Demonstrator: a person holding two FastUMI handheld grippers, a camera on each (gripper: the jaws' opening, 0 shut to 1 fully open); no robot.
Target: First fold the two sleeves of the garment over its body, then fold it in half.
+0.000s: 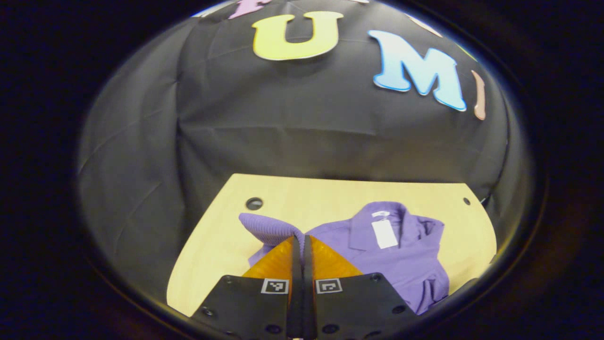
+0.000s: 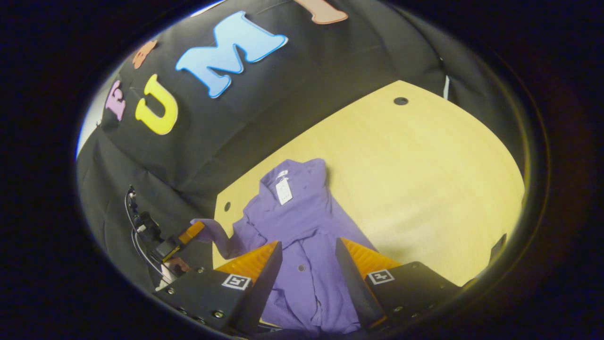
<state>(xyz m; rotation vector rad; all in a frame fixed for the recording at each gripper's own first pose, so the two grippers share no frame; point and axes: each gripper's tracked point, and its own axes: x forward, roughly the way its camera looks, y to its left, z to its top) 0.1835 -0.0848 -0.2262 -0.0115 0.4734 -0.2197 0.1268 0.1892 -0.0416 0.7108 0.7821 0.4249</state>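
A purple shirt (image 1: 401, 259) lies on the light wooden table (image 1: 226, 245), collar and white tag (image 1: 383, 232) towards the wall. My left gripper (image 1: 302, 237) is shut on the shirt's ribbed sleeve cuff (image 1: 266, 225), held up off the table beside the body. In the right gripper view the shirt (image 2: 302, 217) spreads below my right gripper (image 2: 309, 248), which hovers open over its buttoned front with nothing between its fingers. There the left gripper (image 2: 185, 237) shows at the table's left edge, with the raised sleeve (image 2: 212, 232) stretched from it to the shirt.
The table has small round holes near its far corners (image 1: 254, 203) (image 2: 400, 100). Black cloth wall (image 1: 306, 132) rises right behind it. Bare tabletop (image 2: 424, 189) stretches to the shirt's right. A hand (image 2: 175, 263) and cables (image 2: 134, 222) sit behind the left gripper.
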